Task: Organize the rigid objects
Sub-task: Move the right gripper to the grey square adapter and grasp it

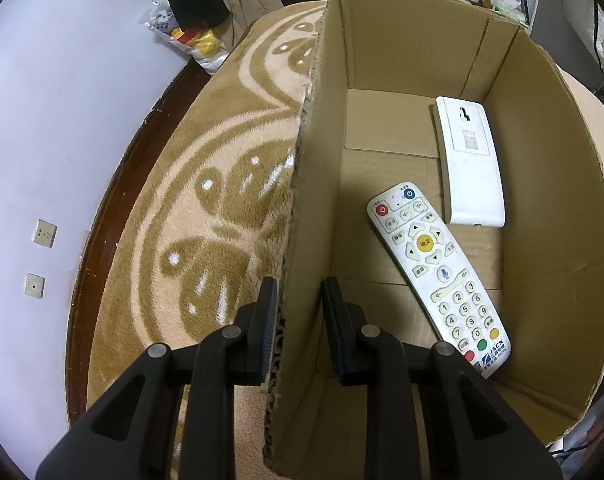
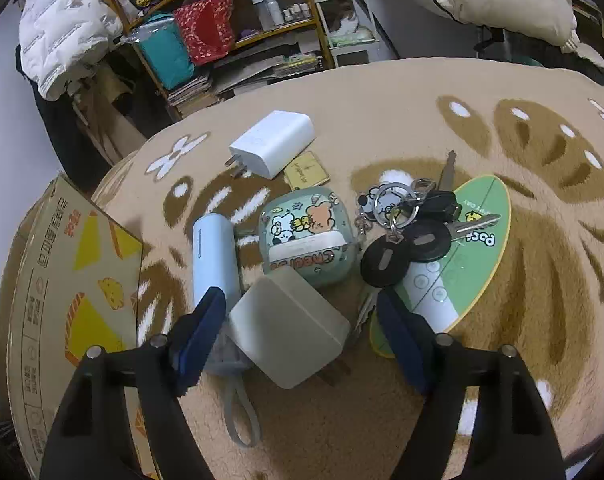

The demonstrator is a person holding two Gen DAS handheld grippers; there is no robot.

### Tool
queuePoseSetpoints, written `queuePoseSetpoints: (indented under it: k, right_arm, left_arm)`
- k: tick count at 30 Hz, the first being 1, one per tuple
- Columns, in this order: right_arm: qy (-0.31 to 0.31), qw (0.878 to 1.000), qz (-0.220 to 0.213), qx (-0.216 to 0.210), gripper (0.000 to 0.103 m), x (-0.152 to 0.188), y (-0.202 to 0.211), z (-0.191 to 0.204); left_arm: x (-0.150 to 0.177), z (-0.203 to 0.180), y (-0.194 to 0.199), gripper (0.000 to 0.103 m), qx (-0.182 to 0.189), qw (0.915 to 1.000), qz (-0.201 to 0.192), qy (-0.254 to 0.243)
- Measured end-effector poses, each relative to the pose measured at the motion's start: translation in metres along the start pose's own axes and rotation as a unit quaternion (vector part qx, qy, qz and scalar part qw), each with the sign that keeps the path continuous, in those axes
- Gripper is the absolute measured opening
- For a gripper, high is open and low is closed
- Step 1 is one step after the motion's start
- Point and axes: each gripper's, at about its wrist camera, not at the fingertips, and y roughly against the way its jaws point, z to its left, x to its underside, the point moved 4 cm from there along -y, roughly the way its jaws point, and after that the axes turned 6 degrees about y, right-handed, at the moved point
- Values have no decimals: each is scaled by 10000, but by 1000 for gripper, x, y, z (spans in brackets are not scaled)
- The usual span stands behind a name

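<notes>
Tan plush rug with brown-and-cream swirl pattern [image 2: 441, 92] covered the surface in both views. Only the left wrist view showed inside the open brown cardboard box [image 1: 421, 52]: a white JSCN remote control with coloured buttons [image 1: 435, 276] lay on the box floor toward its near right corner, and a plain white remote turned back-side up [image 1: 469, 164] lay just beyond it against the right wall. The left gripper [image 1: 298, 304] was clamped narrow on the box's left wall, one finger outside, one inside. The same view showed a lilac wall with two sockets [image 1: 42, 80] and a dark wooden edge [image 1: 102, 220] beside the rug.

Only the right wrist view showed the box's printed outside with yellow shapes and Chinese text, at the rug's left edge, plus the loose items mid-rug. The right gripper [image 2: 298, 316] stood wide, straddling a grey-white cube charger [image 2: 290, 328], pads not pressing it. Beside it lay a pale blue cylinder with a loop strap [image 2: 216, 256], a mint cartoon earbud case [image 2: 305, 236], a green oval card reading "POCH" [image 2: 477, 236], a bunch of keys with black round fobs [image 2: 405, 244], a white plug adapter [image 2: 274, 142] and a small yellow square tag [image 2: 306, 171]. Behind: cluttered yellow shelves [image 2: 230, 40], white puffer jacket [image 2: 58, 28].
</notes>
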Motion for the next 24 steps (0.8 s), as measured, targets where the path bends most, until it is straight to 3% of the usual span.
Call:
queuePoseSetpoints:
  k: [7,8,9,17,24]
  right_arm:
    - [54,9999,84,48,82,5,-2,8]
    - [17,9999,97,56,79,5,-2,8]
    - [-18,9999,108,79,69,6,-1,8]
    - [-213,9997,110,-64,69,8,5,7]
    - [-174,9996,-141,-154,69,2,17,11]
  left_arm:
    - [0,0,-1,23,-7,10000,2,-9]
    - [0,0,-1,23,-8,10000,1,-12]
    - [0,0,-1,23,-15,10000,0,-17]
    - [0,-2,-2,23,-49,10000,5,-46]
    - [-1,-1,-2,23,12,10000,29,33]
